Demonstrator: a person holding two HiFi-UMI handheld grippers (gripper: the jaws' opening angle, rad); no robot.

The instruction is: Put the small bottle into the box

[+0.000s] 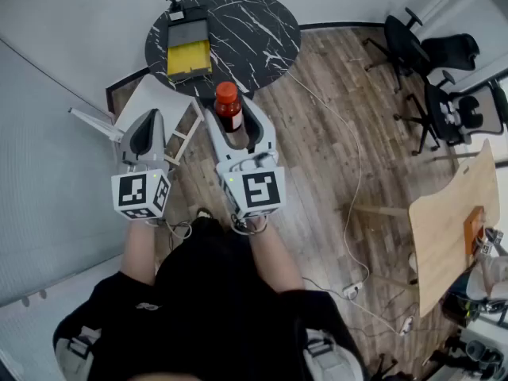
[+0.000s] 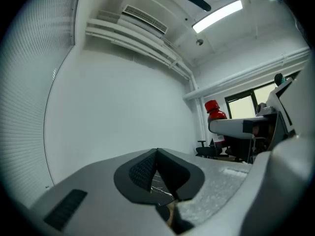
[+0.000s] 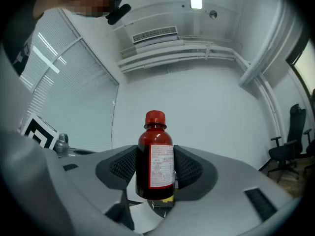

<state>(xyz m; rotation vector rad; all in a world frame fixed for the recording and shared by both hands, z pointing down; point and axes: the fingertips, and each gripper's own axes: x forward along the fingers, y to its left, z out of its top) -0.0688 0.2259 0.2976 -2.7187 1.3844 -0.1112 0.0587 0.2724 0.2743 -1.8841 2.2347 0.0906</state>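
The small bottle (image 1: 228, 108), dark red with a red cap and a white label, stands upright between the jaws of my right gripper (image 1: 236, 124), and both pads press on its sides. In the right gripper view the bottle (image 3: 156, 156) fills the gap of the right gripper (image 3: 156, 173). My left gripper (image 1: 148, 125) hovers beside it on the left, shut and holding nothing. Its pads meet in the left gripper view (image 2: 156, 154), where the bottle (image 2: 215, 113) shows at the right. The box (image 1: 189, 50), yellow inside with a dark lid part, lies on the round black marble table (image 1: 254, 30) ahead of both grippers.
A white board and a pale wooden frame (image 1: 159, 105) lie on the wood floor under the grippers. Black office chairs (image 1: 432, 62) stand at the far right. A light wooden table (image 1: 452, 221) is at the right edge. Cables (image 1: 349, 213) trail across the floor.
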